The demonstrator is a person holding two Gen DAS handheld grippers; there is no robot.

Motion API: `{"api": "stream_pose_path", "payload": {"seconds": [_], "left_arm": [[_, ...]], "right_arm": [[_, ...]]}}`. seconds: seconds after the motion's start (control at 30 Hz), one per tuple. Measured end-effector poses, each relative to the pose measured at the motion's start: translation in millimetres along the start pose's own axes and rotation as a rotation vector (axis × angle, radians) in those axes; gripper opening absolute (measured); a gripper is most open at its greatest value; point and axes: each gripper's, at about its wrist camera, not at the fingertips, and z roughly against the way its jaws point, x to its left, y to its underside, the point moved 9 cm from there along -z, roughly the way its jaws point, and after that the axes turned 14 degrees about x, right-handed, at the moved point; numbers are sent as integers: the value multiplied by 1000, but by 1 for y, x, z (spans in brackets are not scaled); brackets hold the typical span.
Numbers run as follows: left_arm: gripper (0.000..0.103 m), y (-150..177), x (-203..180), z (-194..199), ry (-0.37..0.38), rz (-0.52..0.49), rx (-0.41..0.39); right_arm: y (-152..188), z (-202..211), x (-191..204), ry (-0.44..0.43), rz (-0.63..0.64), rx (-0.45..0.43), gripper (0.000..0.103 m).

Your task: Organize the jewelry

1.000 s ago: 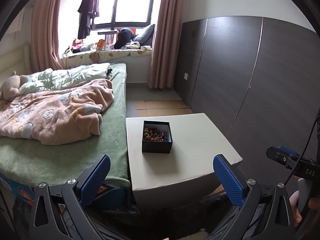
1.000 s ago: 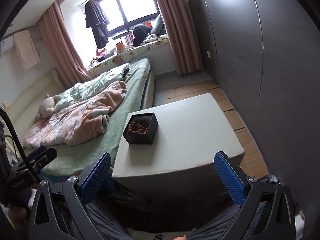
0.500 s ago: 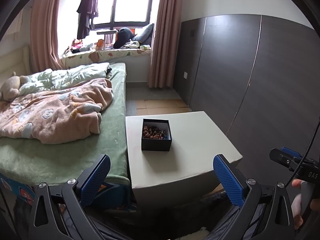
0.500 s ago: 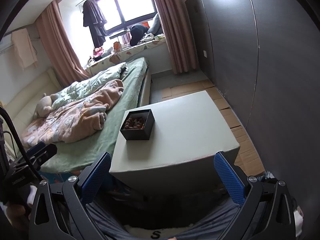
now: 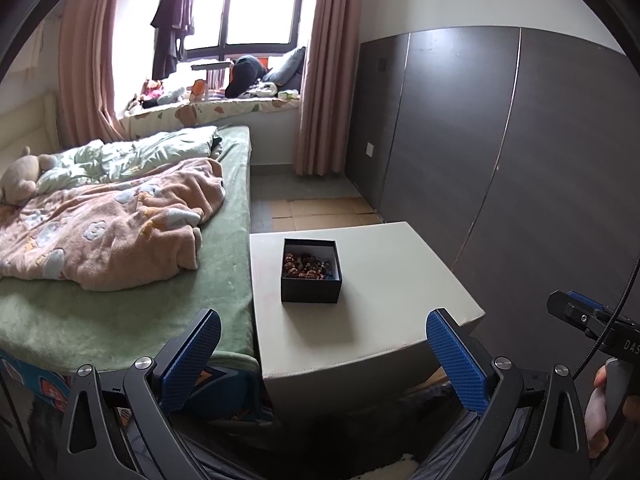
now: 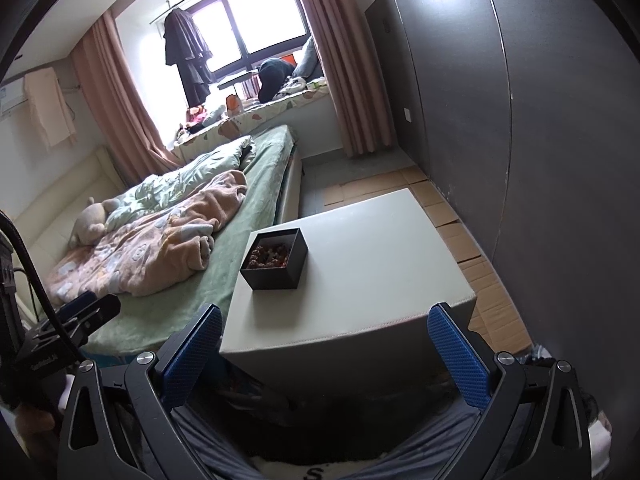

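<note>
So there's a small black box (image 5: pixel 311 280) sitting on a pale grey-white surface (image 5: pixel 384 280) right beside the bed (image 5: pixel 120 320), open at the top and full of beaded jewelry (image 5: pixel 307 267), mostly reddish-brown beads with a few blue ones mixed in. The box is on the side of the surface nearer the bed, and nothing is touching it. From the right wrist view the same box (image 6: pixel 276 266) looks a bit turned, with one corner pointing toward the camera, and the beads (image 6: pixel 269 257) are piled in a heap inside.

Both tools are held back from the surface, short of its near edge. The left hand-held gripper (image 5: pixel 324 360) is spread wide with nothing between its blue pads, and the right hand-held gripper (image 6: pixel 326 360) is the same: wide apart, empty. You can catch the right one (image 5: pixel 588 320) at the edge of the left view too, with a hand (image 5: pixel 600 400) wrapped round its handle and a black cable coming off it.

The bed has a green sheet and a rumpled peach blanket (image 5: pixel 108 228) with flower shapes, plus a plush toy (image 5: pixel 20 178) up by the headboard. Pink curtains (image 5: pixel 324 72) frame the window, a dark garment (image 5: pixel 172 28) hangs in front of the glass, and flattened cardboard (image 5: pixel 320 212) covers the floor by the dark wall panels.
</note>
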Motion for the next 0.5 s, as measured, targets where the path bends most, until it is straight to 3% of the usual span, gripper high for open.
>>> {"api": "stream_pose_path", "payload": {"seconds": [0.5], "left_arm": [[103,0,0,4,1,4,-1]], "right_arm": [[2,3,0,-10,-8,8,103]]}}
